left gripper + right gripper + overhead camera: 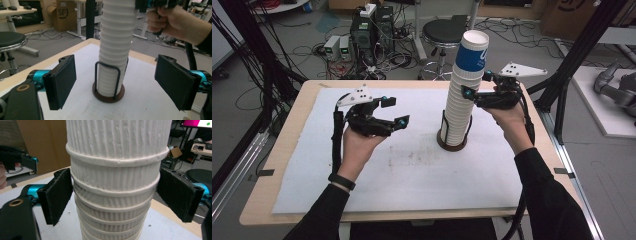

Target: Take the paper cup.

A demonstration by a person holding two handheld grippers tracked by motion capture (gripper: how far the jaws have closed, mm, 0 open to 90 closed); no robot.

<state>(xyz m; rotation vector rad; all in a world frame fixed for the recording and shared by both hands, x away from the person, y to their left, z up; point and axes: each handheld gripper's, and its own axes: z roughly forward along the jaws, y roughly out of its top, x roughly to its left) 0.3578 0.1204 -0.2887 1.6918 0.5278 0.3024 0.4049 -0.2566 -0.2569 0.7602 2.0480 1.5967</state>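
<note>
A tall stack of white ribbed paper cups [458, 107] stands in a black wire holder on a round brown base [451, 144], right of the mat's centre. The top cup [472, 50] is blue and white. My right gripper [477, 85] reaches in from the right near the top of the stack. In the right gripper view its pads [58, 195] lie against both sides of the cups [115, 172]. My left gripper [395, 111] hovers to the left of the stack. Its jaws stand open with nothing between them [117, 77], and the stack [112, 62] is farther ahead.
A white mat [412, 170] covers the wooden table [272, 165]. Beyond the far edge are a black stool [442, 32], computer boxes [367, 30] and cables. Black frame posts [572, 60] rise at the right. A cardboard box [63, 13] stands behind the table.
</note>
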